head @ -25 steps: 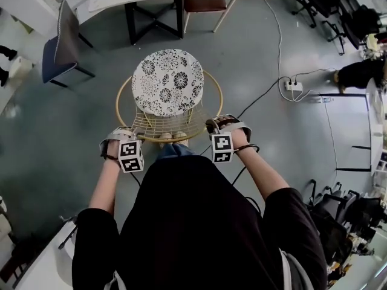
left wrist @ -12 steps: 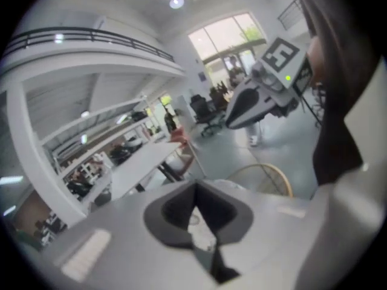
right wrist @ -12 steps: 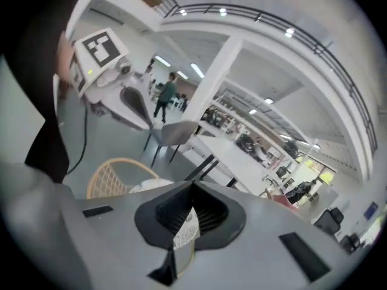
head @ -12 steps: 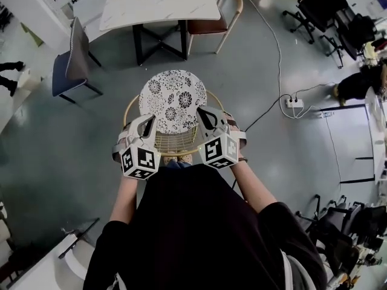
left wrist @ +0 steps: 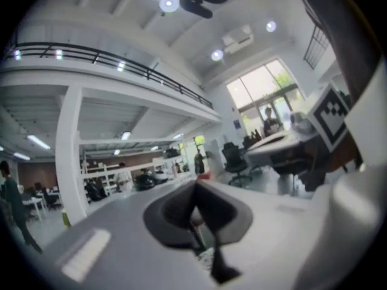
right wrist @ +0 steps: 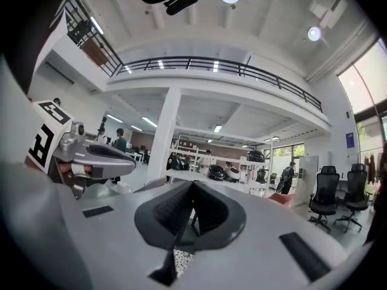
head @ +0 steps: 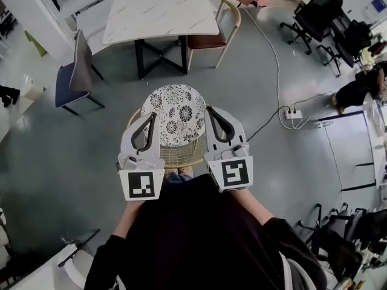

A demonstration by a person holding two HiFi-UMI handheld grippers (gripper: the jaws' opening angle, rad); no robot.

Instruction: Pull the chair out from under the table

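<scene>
No word or number can be read. The left cube [head: 141, 185] and right cube [head: 234, 173] bear only black-and-white square markers; the blue wall sign [right wrist: 349, 139], right of frame, is too small.

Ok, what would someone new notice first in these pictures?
The left gripper and right gripper are side by side mid-frame in the head view, both shut and empty. Under them stands a round chair with a black-and-white flowered seat and gold wire frame, on open floor, clear of the white table at the top.

floral-seated chair [head: 175, 112], clear of table [head: 160, 11]
</scene>
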